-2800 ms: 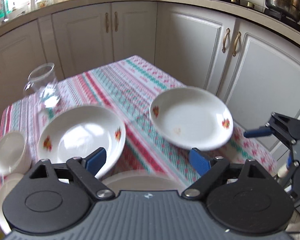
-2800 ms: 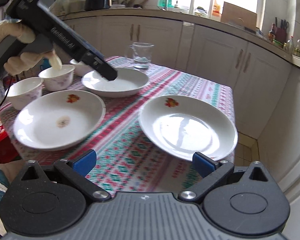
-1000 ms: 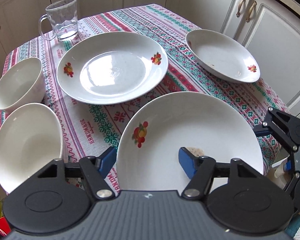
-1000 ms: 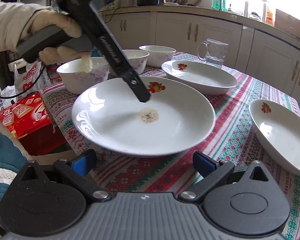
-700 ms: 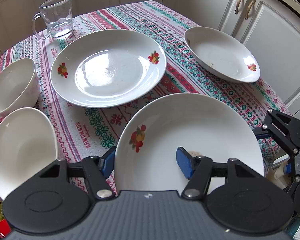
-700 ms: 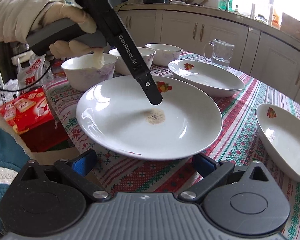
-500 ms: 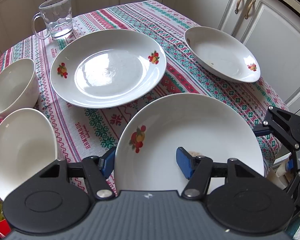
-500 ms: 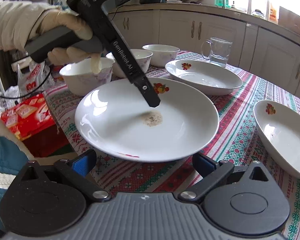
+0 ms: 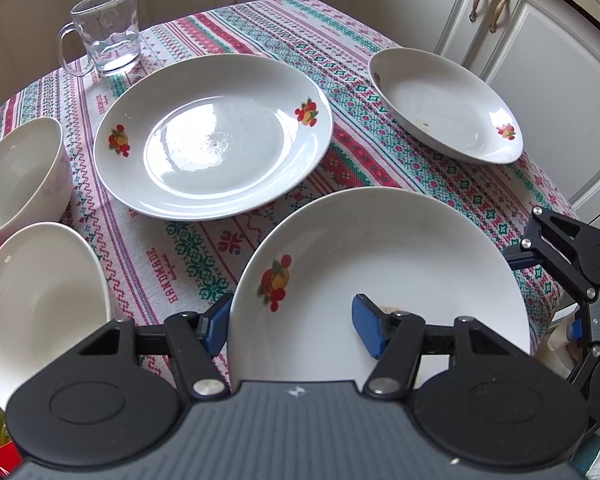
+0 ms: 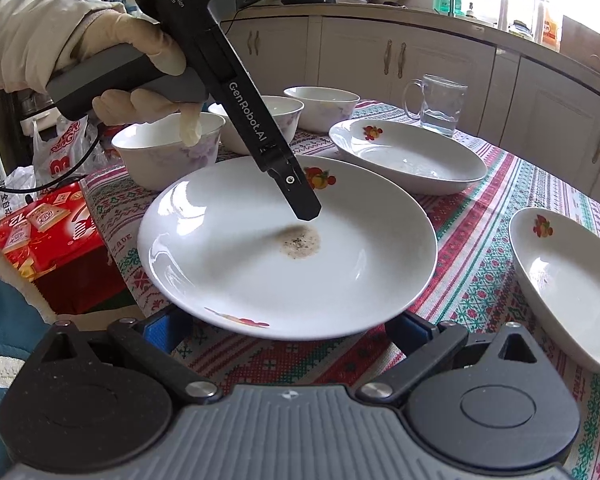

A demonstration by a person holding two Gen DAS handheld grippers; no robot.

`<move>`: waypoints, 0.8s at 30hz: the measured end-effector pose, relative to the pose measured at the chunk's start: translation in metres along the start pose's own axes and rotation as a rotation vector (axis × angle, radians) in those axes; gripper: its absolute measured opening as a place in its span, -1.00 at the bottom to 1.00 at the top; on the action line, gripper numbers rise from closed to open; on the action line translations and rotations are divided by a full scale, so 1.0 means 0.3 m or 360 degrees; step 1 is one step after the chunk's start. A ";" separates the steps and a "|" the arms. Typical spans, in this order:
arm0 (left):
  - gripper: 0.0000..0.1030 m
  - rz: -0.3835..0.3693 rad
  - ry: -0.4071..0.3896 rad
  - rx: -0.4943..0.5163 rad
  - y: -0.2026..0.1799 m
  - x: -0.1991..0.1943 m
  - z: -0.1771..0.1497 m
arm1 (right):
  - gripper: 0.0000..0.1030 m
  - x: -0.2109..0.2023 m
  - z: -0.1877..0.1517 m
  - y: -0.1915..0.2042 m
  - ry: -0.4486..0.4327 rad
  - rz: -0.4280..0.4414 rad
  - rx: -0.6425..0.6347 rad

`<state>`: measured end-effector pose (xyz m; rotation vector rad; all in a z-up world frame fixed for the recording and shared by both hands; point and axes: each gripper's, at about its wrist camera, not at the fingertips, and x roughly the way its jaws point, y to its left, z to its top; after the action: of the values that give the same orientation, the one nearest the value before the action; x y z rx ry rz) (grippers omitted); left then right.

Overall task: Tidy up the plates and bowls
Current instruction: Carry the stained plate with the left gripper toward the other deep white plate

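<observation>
White cabinets ring a bench (image 9: 500,196) under a striped woven cloth. At its near edge the left gripper (image 9: 290,326) fingers are clamped on the rim of a round, glossy plate (image 9: 400,264) tilted up off the cloth. Two more plates (image 9: 216,136) and bowls (image 9: 24,176) lie flat beyond. Right gripper (image 10: 288,330) fingers stand wide apart under the plate's rim.

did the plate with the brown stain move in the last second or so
Yes: the stained plate has lifted at its near edge off the tablecloth, pinched by the left gripper.
</observation>
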<state>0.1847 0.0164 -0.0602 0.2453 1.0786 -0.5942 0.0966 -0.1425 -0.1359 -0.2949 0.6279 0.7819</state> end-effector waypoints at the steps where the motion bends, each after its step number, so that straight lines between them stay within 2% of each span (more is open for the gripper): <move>1: 0.20 0.0000 0.0003 0.0001 0.000 0.002 0.001 | 1.00 0.001 0.001 -0.002 0.0002 0.0006 0.0001; 11: 0.20 -0.0001 0.0048 0.0018 -0.002 0.012 0.013 | 1.00 0.005 0.010 -0.007 0.0022 0.0025 0.0006; 24: 0.20 -0.0028 0.0018 0.0029 -0.027 -0.022 0.054 | 1.00 -0.030 0.027 -0.040 0.0033 0.0038 0.0011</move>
<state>0.1900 0.0042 -0.0460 0.2551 1.0876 -0.6194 0.1040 -0.1519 -0.1237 -0.2901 0.6543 0.8004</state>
